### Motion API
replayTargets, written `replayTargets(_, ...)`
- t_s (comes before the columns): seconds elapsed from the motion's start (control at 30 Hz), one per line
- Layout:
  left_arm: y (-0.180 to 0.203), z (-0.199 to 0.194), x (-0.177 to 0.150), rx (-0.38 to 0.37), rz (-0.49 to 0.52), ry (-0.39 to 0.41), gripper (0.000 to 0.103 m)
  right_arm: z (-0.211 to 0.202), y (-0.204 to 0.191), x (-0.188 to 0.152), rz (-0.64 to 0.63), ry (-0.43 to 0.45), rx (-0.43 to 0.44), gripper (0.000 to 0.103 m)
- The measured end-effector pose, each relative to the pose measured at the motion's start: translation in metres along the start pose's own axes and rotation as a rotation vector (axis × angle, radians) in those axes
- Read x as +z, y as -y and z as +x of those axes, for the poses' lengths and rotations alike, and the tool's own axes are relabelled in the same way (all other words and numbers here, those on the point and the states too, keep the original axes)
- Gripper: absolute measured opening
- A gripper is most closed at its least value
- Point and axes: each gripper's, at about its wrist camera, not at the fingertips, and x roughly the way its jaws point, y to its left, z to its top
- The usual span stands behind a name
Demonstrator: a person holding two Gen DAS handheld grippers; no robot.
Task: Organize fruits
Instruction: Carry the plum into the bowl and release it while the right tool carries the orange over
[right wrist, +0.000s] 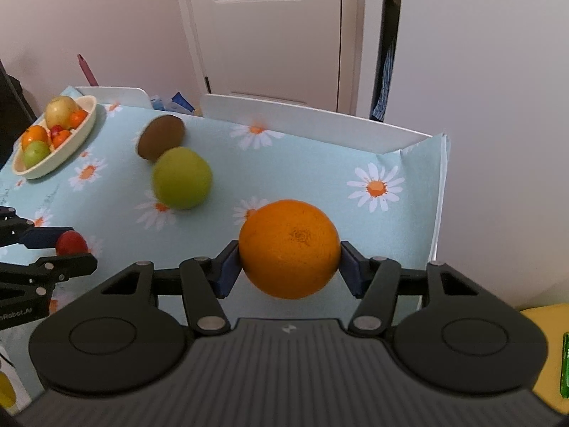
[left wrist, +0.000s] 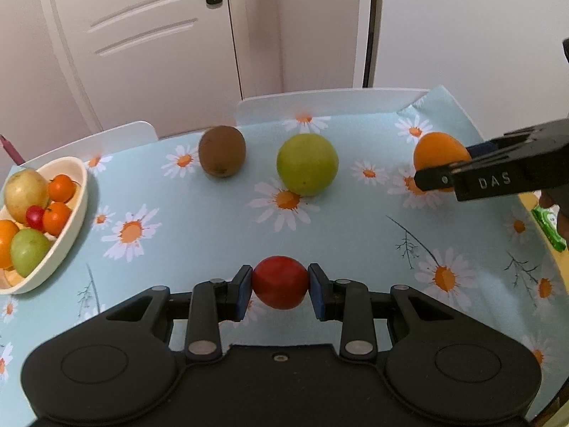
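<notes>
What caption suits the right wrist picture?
Right gripper clamps an orange above the daisy tablecloth.

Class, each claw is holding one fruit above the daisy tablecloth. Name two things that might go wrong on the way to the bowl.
1. The right claw grips the round orange only at its sides; it may slip out and roll.
2. The bowl already looks crowded, so adding the red fruit held by the left claw might knock one out.
3. A low path could hit the green apple or kiwi.
</notes>
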Motion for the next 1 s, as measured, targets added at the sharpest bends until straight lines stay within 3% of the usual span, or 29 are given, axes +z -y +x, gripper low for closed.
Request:
replayTargets(0.47,-0.045,-0.079,-0.006,0.058,-0.072,0.108,0.037,-0.062,-0.083,0.02,-0.063,0.083,0.088,0.073)
replayTargets(1.0,-0.167,-0.119,-0.017,0.105,-0.123,0.178,0.037,-0.061,-0.214,0.064,-0.049,0.105,0.113,0.073)
